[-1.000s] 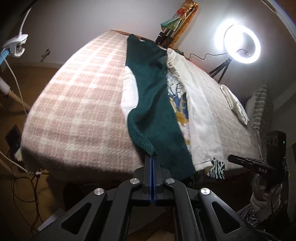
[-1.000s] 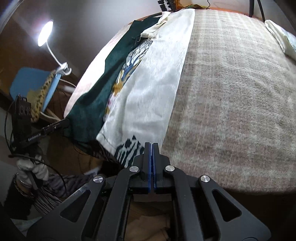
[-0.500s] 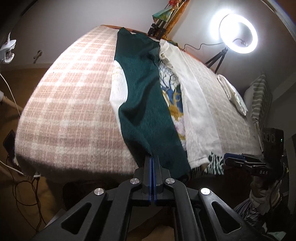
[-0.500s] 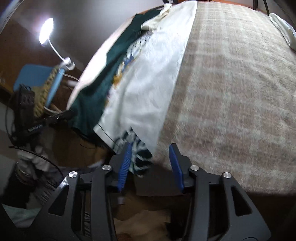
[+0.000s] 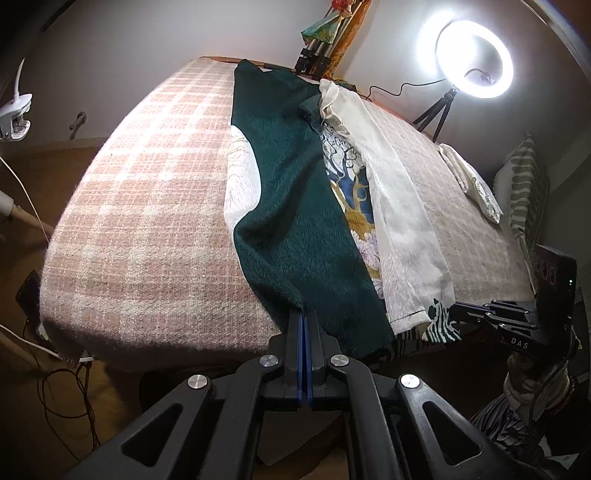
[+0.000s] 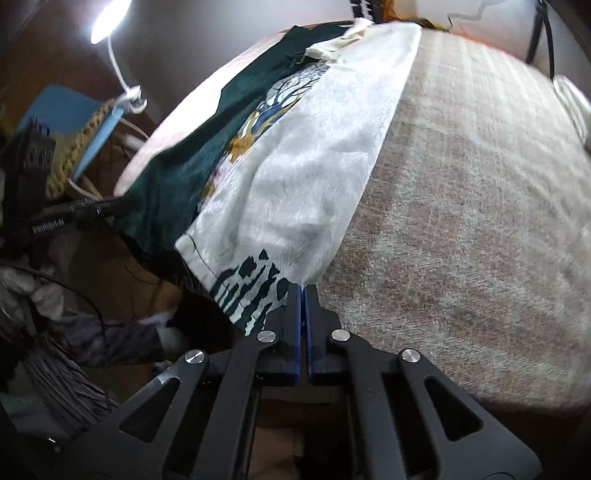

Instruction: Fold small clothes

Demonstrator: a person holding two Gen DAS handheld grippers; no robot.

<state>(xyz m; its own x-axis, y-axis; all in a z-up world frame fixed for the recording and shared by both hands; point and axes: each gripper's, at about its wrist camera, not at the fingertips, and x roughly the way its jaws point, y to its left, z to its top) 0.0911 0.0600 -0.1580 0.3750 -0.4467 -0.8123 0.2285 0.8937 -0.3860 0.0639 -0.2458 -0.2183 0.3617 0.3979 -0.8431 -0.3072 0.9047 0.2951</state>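
Note:
A long garment lies lengthwise on the plaid blanket (image 5: pixel 147 177). Its dark green side (image 5: pixel 295 206) is folded over on the left, its white side (image 5: pixel 402 221) on the right, with a printed middle showing between. My left gripper (image 5: pixel 305 314) is shut on the near green edge. My right gripper (image 6: pixel 303 290) is shut on the near white corner (image 6: pixel 295 229) by the green-striped hem (image 6: pixel 251 291). The right gripper also shows in the left wrist view (image 5: pixel 491 314), the left one in the right wrist view (image 6: pixel 85 210).
A lit ring light (image 5: pixel 474 59) on a tripod stands at the far right. A folded pale cloth (image 5: pixel 469 181) and a striped cushion (image 5: pixel 524 184) lie on the right of the blanket. A clamp lamp (image 6: pixel 110 22), a blue chair (image 6: pixel 74 122) and floor cables (image 5: pixel 55 387) are on the left.
My right gripper opened half a second ago and has shut again on the white corner. My left gripper stays shut on the green edge, which now lies lower and flatter.

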